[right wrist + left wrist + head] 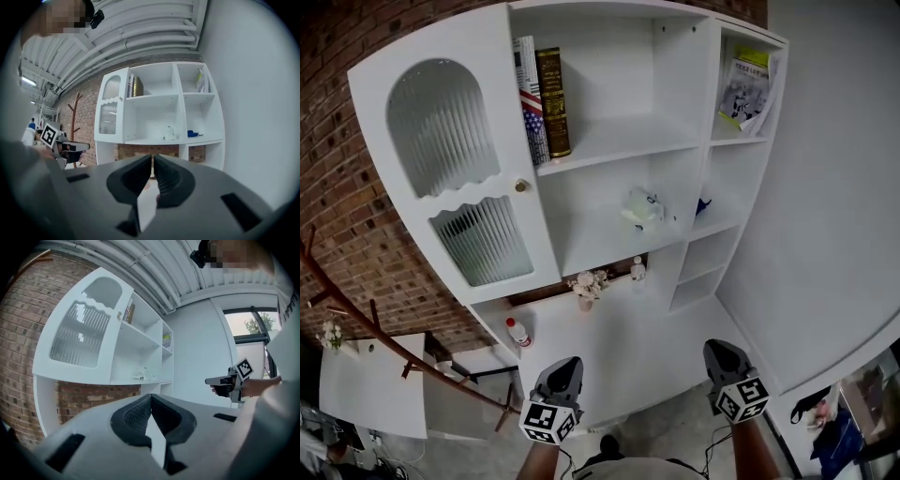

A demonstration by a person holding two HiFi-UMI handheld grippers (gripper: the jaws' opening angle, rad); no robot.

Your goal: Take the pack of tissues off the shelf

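Head view takes the white shelf unit as landmark; the pack of tissues lies in its middle open compartment, one level below the books, untouched and reachable from the front; both tools hang low, well short of the shelf unit, so the reach has seemingly not begun. The left gripper is clenched on nothing, jaws meeting; the right gripper is likewise closed and empty; probably carried shut for travel, either must spread its jaws before taking the soft pack.
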